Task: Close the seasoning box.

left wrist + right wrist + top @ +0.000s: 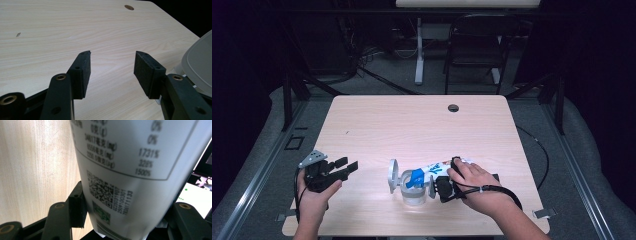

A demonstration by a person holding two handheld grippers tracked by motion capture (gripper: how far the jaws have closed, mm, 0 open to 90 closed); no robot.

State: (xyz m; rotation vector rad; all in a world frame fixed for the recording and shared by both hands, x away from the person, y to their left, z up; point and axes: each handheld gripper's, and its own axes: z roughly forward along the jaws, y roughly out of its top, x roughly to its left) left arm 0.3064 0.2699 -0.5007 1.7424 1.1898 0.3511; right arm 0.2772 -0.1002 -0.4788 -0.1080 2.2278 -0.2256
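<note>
A white and blue labelled bottle (434, 171) lies tilted in my right gripper (441, 189), its blue end over a clear jar (414, 195). The jar's round lid (392, 175) stands flipped open at its left. In the right gripper view the bottle (130, 165) shows a printed table and a QR code, and the black jaws of the right gripper (125, 205) press on both its sides. My left gripper (346, 168) rests near the table's front left, apart from the jar. Its jaws stand open in the left gripper view (112, 67) with bare wood between them.
The light wooden table (412, 125) has a small round cable hole (453, 107) near its far edge. A grey translucent lid (200, 57) sits at the right edge of the left gripper view. A dark chair (474, 45) and a white desk leg (419, 55) stand beyond the table.
</note>
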